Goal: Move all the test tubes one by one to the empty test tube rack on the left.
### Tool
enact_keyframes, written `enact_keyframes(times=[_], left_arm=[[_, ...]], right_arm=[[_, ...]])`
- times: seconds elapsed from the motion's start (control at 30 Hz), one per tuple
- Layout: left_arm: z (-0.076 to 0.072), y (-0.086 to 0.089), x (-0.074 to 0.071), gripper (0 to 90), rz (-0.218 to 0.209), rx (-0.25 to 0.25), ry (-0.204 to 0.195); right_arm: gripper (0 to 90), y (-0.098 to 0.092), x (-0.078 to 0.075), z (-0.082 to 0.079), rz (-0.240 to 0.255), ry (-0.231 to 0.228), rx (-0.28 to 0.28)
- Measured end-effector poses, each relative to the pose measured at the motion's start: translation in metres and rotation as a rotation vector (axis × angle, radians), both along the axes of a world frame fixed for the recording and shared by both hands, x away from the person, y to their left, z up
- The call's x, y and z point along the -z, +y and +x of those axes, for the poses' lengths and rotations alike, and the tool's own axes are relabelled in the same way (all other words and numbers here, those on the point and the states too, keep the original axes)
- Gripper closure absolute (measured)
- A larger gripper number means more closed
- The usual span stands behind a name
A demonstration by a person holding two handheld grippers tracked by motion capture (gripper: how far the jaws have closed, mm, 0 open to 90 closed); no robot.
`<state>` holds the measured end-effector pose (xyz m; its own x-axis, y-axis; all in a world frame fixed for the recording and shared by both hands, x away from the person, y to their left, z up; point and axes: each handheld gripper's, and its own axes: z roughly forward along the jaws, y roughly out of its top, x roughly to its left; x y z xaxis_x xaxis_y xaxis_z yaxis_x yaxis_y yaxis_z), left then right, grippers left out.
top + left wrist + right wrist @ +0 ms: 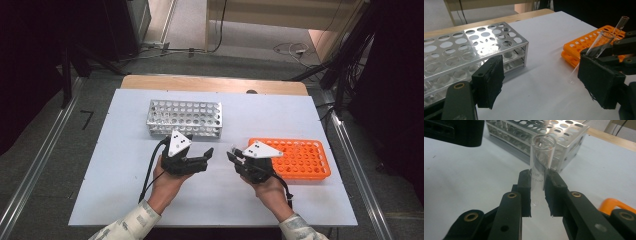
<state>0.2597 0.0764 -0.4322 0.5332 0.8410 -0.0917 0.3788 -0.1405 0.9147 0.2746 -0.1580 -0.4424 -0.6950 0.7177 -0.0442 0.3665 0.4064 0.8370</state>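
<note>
Right gripper (537,192): fingers (525,192) clamp a clear test tube (541,157), upright. Left gripper (544,82): fingers (489,80) wide apart, empty, above bench (544,65).

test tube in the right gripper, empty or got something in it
Empty, as far as shows: the test tube is clear along its length, the metal rack shows through the glass, and no liquid line appears. The right gripper jaws clamp it.

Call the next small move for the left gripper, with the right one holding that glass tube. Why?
Probably ease the open left gripper toward the glass tube to take it. The right gripper clamps the tube's lower part, its open upper end stands free, and the left gripper's jaws are spread wide facing it, with the metal rack just behind.
</note>
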Motion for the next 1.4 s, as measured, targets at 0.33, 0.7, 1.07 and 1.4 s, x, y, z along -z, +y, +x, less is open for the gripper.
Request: enact_keyframes(times=[0.33,0.7,1.07,1.4], left_arm=[[-0.002,-0.004,0.0,27.2,-0.006,0.037,-0.005],[-0.009,-0.015,0.001,61.6,0.005,0.136,-0.03],[-0.009,-0.015,0.001,74.9,0.041,0.136,-0.054],[-0.004,-0.009,-0.003,75.1,0.031,0.118,-0.048]], right_arm=[[72.9,0.033,0.007,0.005,-0.019,0.011,-0.062],[72.9,0.048,0.004,-0.001,-0.016,0.014,-0.104],[72.8,0.047,0.004,0.0,-0.009,0.024,-0.108],[44.9,0.038,0.003,0.003,0.011,0.076,-0.103]])
